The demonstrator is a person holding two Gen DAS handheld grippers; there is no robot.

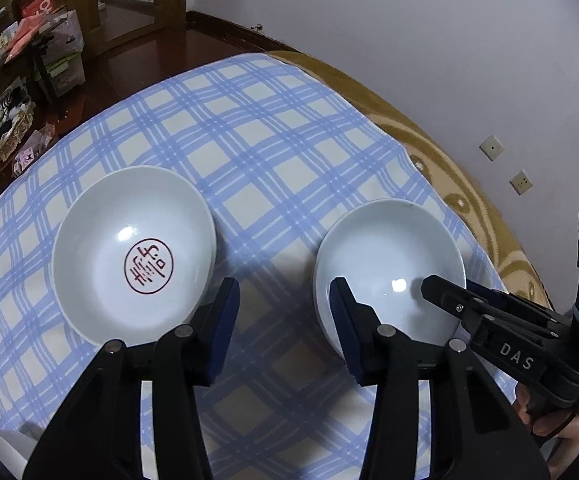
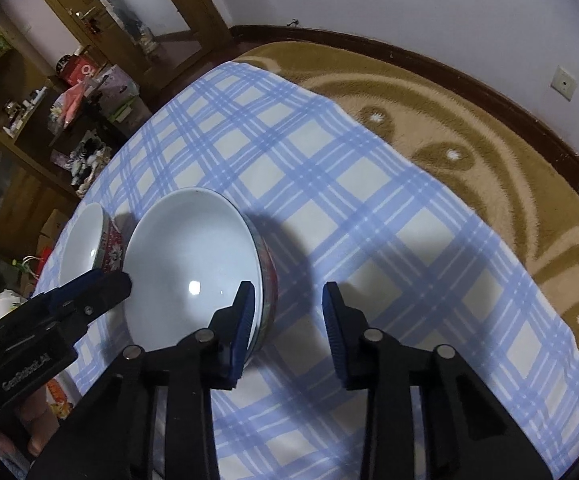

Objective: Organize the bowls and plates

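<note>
Two bowls sat on the checked cloth (image 1: 273,152) in the left wrist view: the marked bowl (image 1: 133,252) left, the plain bowl (image 1: 389,276) right; the left gripper (image 1: 285,328) stood part-open between them, gripping nothing. In the right wrist view, the right gripper (image 2: 287,332) straddled the plain bowl's (image 2: 193,276) rim, pads apart, not pressing

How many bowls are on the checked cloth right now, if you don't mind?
2: the bowl with the red seal on the left, the plain bowl on the right. Others may sit outside the frame.
</note>
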